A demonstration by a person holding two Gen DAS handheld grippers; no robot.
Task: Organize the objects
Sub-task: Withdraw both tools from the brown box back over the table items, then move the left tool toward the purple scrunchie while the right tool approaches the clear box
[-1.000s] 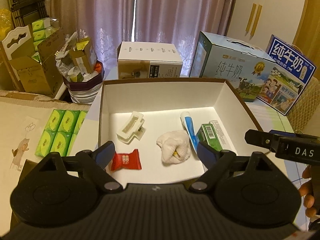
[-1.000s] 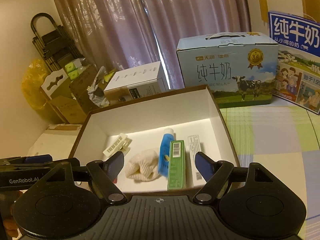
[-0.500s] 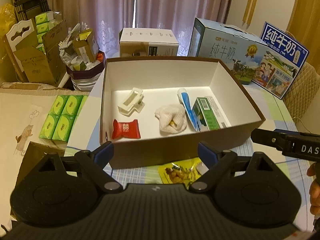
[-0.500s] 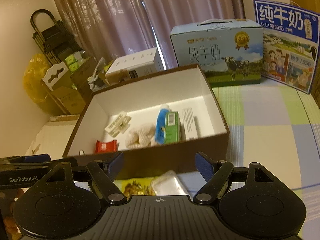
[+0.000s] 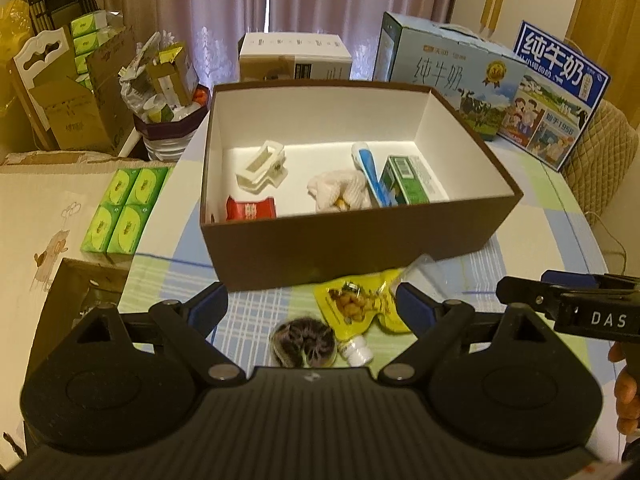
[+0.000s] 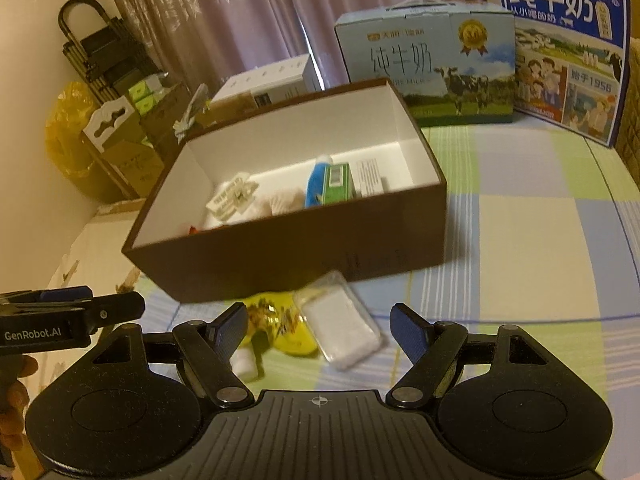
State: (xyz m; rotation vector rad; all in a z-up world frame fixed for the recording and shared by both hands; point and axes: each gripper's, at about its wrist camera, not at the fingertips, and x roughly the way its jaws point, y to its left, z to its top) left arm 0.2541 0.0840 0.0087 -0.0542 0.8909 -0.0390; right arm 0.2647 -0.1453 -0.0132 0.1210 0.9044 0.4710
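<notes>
Left gripper [image 5: 312, 306] and right gripper [image 6: 318, 326]: held wide open, gripping nothing, above yellow snack packet [image 5: 356, 304] and clear-wrapped white pack [image 6: 344, 330], just before brown box [image 5: 352, 244] containing hair clip [image 5: 262, 166].

This is a lived-in room of a home, likely a dining or living area. Mauve curtains [image 5: 224, 16] hang full length at the back, and the checked tablecloth [image 6: 532, 232] in pale green, blue and cream covers a household table. Two gift cartons of milk [image 5: 448, 76] (printed with cows and Chinese lettering) stand along its far edge beside a quilted chair back [image 5: 600, 152]. Packs of green tissues [image 5: 124, 208], open cardboard boxes [image 5: 80, 104] and a bin stuffed with wrappers [image 5: 168, 92] crowd the left side.
</notes>
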